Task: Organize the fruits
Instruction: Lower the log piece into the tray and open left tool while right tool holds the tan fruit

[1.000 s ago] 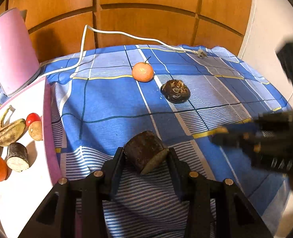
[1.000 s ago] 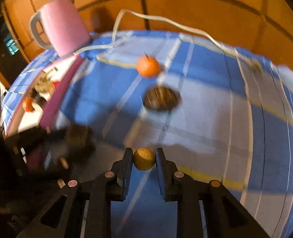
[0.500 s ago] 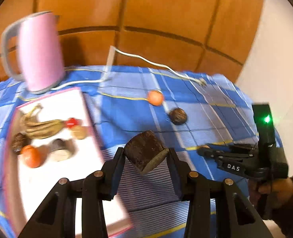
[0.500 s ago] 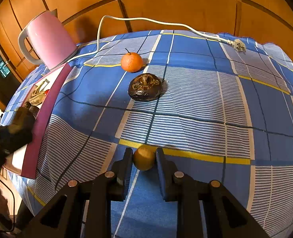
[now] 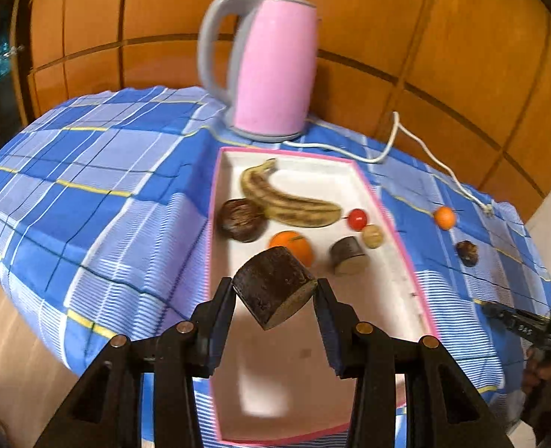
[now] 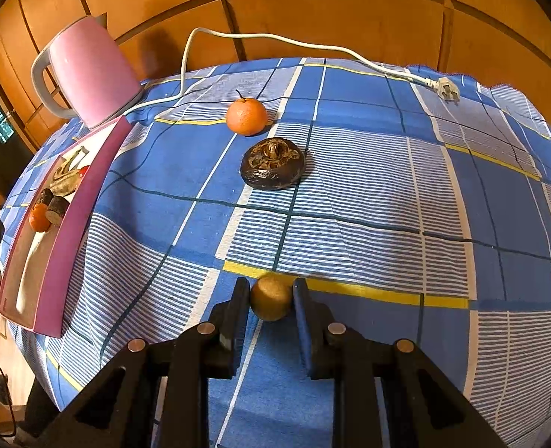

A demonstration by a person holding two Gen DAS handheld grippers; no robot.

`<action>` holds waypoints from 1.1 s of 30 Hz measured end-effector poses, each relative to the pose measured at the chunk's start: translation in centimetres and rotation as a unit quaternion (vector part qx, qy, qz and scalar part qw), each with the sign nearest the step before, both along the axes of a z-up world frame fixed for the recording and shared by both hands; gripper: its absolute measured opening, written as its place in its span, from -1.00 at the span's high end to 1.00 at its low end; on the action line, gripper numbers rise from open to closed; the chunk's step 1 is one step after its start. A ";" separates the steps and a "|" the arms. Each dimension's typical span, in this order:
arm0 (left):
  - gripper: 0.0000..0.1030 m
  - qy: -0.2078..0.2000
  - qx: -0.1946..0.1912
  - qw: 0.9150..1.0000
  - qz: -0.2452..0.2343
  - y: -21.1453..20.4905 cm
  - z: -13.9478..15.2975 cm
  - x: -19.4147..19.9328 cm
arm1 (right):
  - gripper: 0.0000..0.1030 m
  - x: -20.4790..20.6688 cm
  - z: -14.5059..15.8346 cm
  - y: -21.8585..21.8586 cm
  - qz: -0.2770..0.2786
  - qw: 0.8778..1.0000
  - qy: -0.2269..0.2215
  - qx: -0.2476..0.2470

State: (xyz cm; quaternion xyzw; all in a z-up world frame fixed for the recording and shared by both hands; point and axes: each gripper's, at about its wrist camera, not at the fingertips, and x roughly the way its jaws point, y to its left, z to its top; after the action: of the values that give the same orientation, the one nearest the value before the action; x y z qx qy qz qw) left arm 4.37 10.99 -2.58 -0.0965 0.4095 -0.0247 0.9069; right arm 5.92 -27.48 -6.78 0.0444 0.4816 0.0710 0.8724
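Note:
My left gripper (image 5: 275, 295) is shut on a dark brown cut chunk (image 5: 273, 291) and holds it in the air above the near half of the white tray with a pink rim (image 5: 394, 235). In the tray lie a banana (image 5: 290, 201), a dark round fruit (image 5: 242, 220), an orange (image 5: 292, 246), another cut chunk (image 5: 348, 255), a red fruit (image 5: 357, 219) and a small tan fruit (image 5: 373, 236). My right gripper (image 6: 271, 298) is shut on a small tan round fruit (image 6: 271, 301) just above the cloth. An orange (image 6: 246, 116) and a dark round fruit (image 6: 272, 164) lie beyond it.
A pink kettle (image 5: 266, 67) stands behind the tray, and its white cord (image 6: 275, 39) runs along the back of the blue checked cloth (image 6: 387, 194) to a plug (image 6: 447, 89). A wooden panel wall is behind. The tray also shows at the left in the right wrist view (image 6: 70, 224).
My left gripper lifted the dark chunk off the cloth and swung left, so it now hangs over the tray. My right gripper stays shut on the tan fruit, nearly still.

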 end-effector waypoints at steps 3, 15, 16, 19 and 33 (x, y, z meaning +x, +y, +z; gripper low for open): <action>0.16 0.014 -0.013 1.000 0.012 0.6 -0.9 0.2 | 0.55 0.0 0.0 0.1 0.000 1.000 0.000 -0.004; 0.10 0.026 0.001 0.999 0.026 0.5 -2.5 3.5 | 0.55 0.0 0.0 0.2 -0.002 1.000 0.003 -0.007; 0.06 0.023 0.002 0.999 0.024 0.5 -2.5 3.7 | 0.55 0.0 0.0 0.2 -0.001 1.000 0.003 -0.008; -0.08 0.016 0.014 1.000 0.015 0.0 -2.6 4.0 | 0.55 0.1 0.0 0.2 -0.002 1.000 0.005 -0.007; -0.18 0.006 0.030 0.997 0.064 0.9 -1.2 1.4 | 0.55 0.1 -0.1 0.3 -0.003 1.000 0.003 -0.010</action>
State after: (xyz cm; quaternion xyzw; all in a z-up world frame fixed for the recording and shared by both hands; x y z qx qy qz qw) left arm 5.73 11.89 -3.82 -0.0953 0.4085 0.0463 0.9066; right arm 6.05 -27.18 -6.89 0.0373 0.4848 0.0630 0.8716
